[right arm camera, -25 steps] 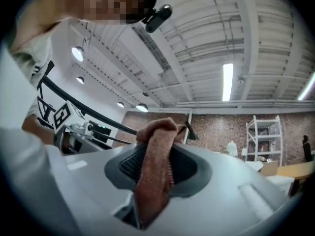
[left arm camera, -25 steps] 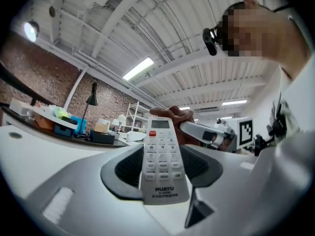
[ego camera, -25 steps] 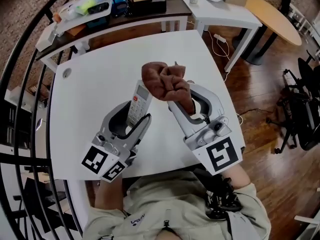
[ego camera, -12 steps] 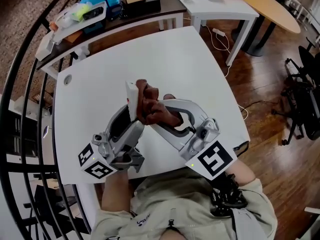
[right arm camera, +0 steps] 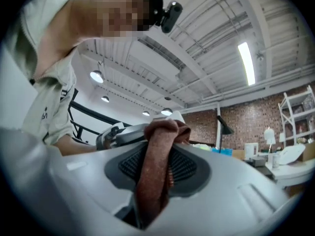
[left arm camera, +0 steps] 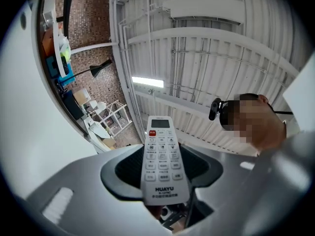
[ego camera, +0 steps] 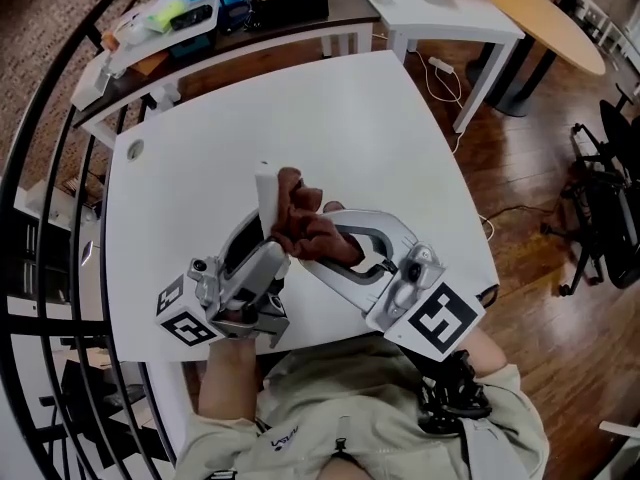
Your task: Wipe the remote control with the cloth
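Head view, looking steeply down on a white table (ego camera: 350, 108).

Left gripper (ego camera: 262, 240): jaws pinch the lower end of the remote control (ego camera: 266, 190). The remote juts up past the jaw tips, its narrow edge toward the head camera. In the left gripper view its button face shows plainly, red key at the upper left, small display at the far end, and it lies against the dark ribbed pad (left arm camera: 128, 168).

Right gripper (ego camera: 312, 250): jaws clamp a brown cloth (ego camera: 305, 218). In the right gripper view a thick fold of it runs up between the two pads and bunches above the tips.

Contact: the bunched cloth presses against the side of the remote, just above the left jaw tips (which face of the remote it covers cannot be told from above). The two grippers angle in toward each other and meet over the near half of the table.

A bare forearm (ego camera: 232, 368) shows behind the left gripper. A cluttered desk (ego camera: 150, 53) stands beyond the far edge of the table, and wooden floor (ego camera: 520, 178) lies to the right.
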A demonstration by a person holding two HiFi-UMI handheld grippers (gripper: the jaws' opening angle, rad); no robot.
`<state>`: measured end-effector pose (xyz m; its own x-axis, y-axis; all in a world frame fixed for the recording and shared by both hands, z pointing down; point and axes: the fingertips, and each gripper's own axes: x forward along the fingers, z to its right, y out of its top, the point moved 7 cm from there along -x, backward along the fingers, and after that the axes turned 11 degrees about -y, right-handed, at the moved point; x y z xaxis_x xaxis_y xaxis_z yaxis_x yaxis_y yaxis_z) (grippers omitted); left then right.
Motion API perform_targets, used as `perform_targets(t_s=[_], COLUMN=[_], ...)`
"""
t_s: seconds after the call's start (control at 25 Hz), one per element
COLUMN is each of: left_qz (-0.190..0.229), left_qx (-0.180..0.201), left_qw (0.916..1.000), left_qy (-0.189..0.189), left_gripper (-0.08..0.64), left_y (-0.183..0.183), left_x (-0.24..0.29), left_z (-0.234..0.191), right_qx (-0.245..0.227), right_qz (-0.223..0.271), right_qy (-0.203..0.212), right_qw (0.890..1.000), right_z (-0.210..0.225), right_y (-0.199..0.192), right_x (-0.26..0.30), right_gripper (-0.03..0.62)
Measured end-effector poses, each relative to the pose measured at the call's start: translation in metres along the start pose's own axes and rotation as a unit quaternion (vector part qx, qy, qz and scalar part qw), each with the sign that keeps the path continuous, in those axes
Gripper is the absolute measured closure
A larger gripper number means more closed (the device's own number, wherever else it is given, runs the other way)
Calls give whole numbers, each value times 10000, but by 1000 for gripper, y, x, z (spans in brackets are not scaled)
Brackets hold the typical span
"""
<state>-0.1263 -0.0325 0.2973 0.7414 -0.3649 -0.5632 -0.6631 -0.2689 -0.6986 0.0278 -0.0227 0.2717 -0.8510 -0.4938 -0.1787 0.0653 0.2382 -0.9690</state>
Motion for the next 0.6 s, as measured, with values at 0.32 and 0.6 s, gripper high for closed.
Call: perform_targets(t_s=[0.32, 0.6], left_qz=[403, 418], left_qx=[-198, -369], left_qw=[9988, 9975], left_qy=[-213, -426], left_gripper=[318, 318], left_y=[9, 8], left_x=[-3, -3], left_z=[1, 3], right_qx=[516, 546], right_qz=[-247, -226], right_qy=[697, 187], right_qw=[9959, 9981], right_z=[-12, 12], right_y=[-10, 1], right_x=[2, -1], right_gripper=[474, 474])
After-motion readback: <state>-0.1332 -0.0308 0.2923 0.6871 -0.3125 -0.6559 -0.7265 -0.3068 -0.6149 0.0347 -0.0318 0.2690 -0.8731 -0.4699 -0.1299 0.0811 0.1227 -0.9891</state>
